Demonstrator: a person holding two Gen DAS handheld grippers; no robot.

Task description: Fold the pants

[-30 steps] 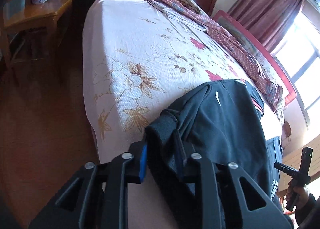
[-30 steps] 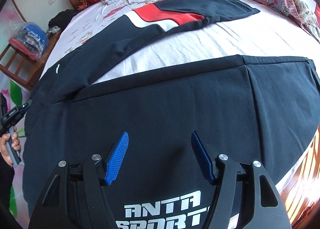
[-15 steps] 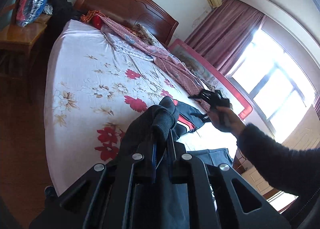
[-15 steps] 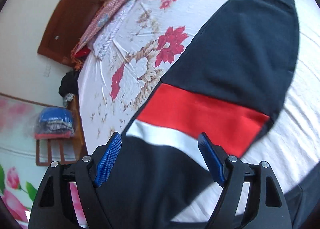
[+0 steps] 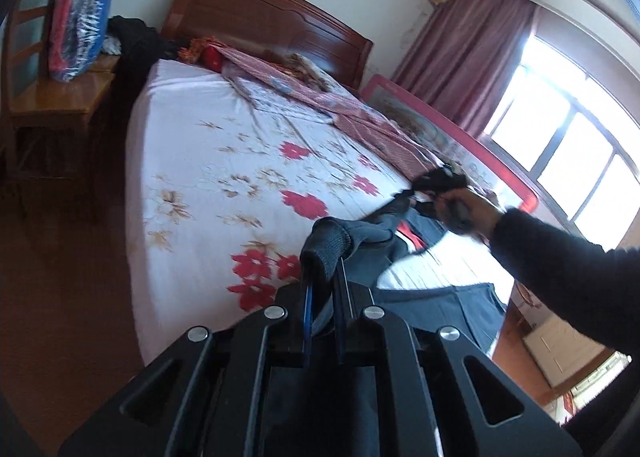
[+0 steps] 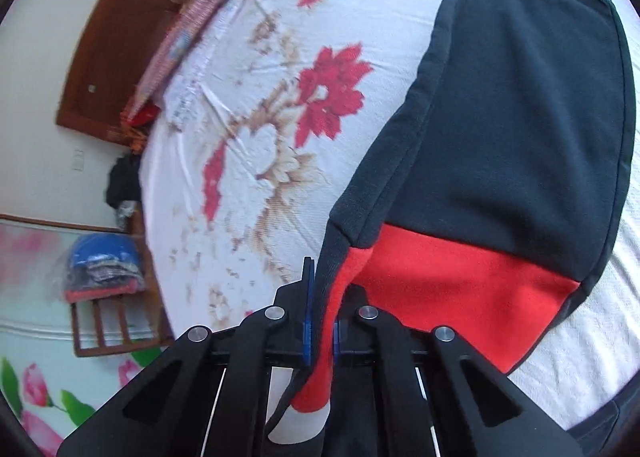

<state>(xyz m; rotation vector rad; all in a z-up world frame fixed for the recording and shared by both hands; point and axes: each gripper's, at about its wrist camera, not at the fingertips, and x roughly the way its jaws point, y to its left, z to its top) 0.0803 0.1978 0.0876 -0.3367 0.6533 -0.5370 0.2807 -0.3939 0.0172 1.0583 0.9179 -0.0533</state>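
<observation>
Wide bed [image 5: 208, 161] under a white sheet printed with red and tan flowers, filling most of both views, dark wooden headboard [image 5: 256, 13] at its far end. Pink-red patterned blanket [image 5: 320, 105] bunched along the far side of the mattress, running from the headboard toward the window [image 5: 568, 145] and its mauve curtain [image 5: 472, 57]. Wooden chair [image 5: 52, 97] just beside the bed's head corner, carrying a clear plastic bag of red and blue cloth [image 5: 76, 25]; dark clothing [image 5: 136, 41] heaped between chair and headboard. Black pants [image 6: 520, 117] spread across the near part of the sheet, one leg lying flat with a red band [image 6: 460, 277] across it and a white strip below the red. Waist end of the pants [image 5: 436, 305] draped over the mattress edge in the left wrist view. Left gripper [image 5: 324, 289] closed tight on a gathered ribbed part of the black fabric [image 5: 326, 245], raised off the sheet, the rest trailing back down toward the bed. Right gripper [image 6: 320, 321] pinched hard on a fold of the leg edge where black meets red, cloth squeezed between the blue pads [image 6: 307, 297] and pulled up from the sheet. Right hand [image 5: 464, 209] seen from the left camera, dark sleeve behind it, holding its tool over the red-banded leg near the far side of the bed.
</observation>
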